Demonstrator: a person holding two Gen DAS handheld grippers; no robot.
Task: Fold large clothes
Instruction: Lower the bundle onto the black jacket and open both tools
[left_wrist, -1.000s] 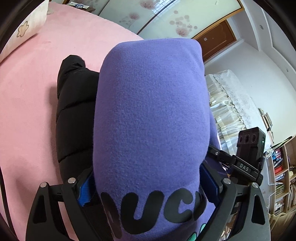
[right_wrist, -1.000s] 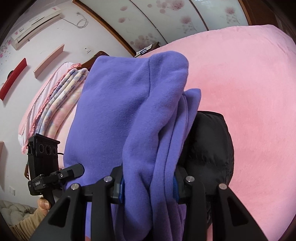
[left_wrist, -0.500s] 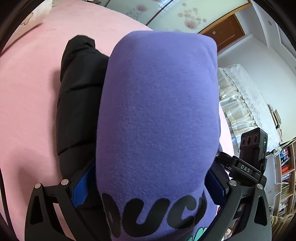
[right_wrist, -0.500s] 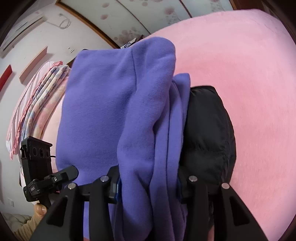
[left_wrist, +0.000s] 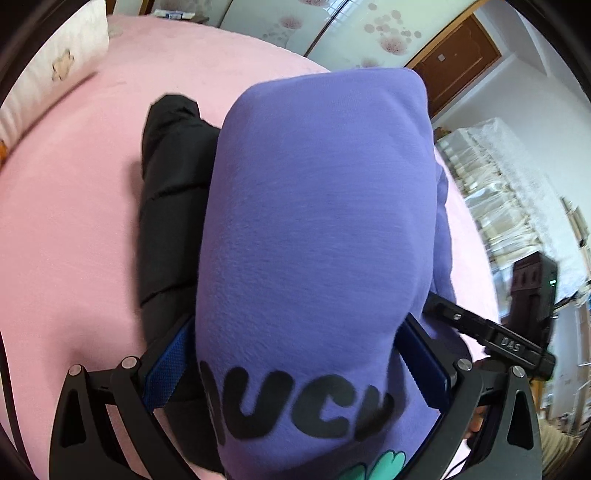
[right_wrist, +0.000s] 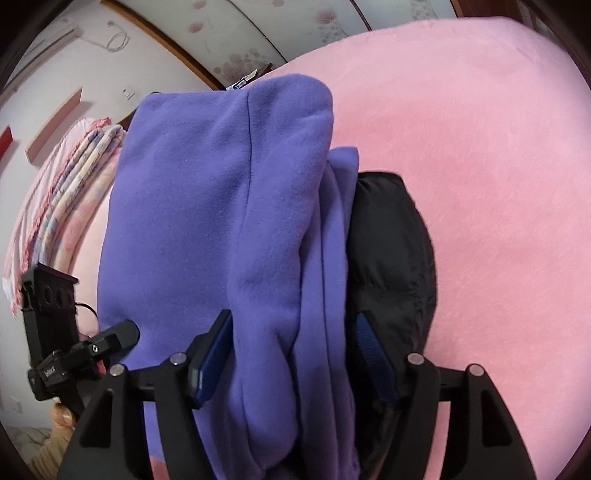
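A folded purple sweatshirt (left_wrist: 317, 206) with black letters lies on a black puffer jacket (left_wrist: 170, 206) on the pink bed (left_wrist: 74, 184). My left gripper (left_wrist: 295, 362) stands wide open astride the sweatshirt's near end, with the cloth bulging between its blue pads (left_wrist: 166, 369). In the right wrist view the purple sweatshirt (right_wrist: 221, 206) shows its stacked folded edges, with the black jacket (right_wrist: 388, 251) beside them. My right gripper (right_wrist: 291, 362) is opening. The purple folds sit between its jaws, and the left pad stands just off the cloth.
A white pillow (left_wrist: 55, 70) lies at the bed's far left corner. Folded striped blankets (right_wrist: 62, 177) are stacked beyond the bed's edge. A brown door (left_wrist: 458, 55) and patterned wardrobe panels stand behind. Bare pink bedcover (right_wrist: 480, 166) spreads to the right of the pile.
The right jaws, earlier pinched on the purple folds, have spread apart. The left gripper has drawn back and up, so more of the bed and pillow shows.
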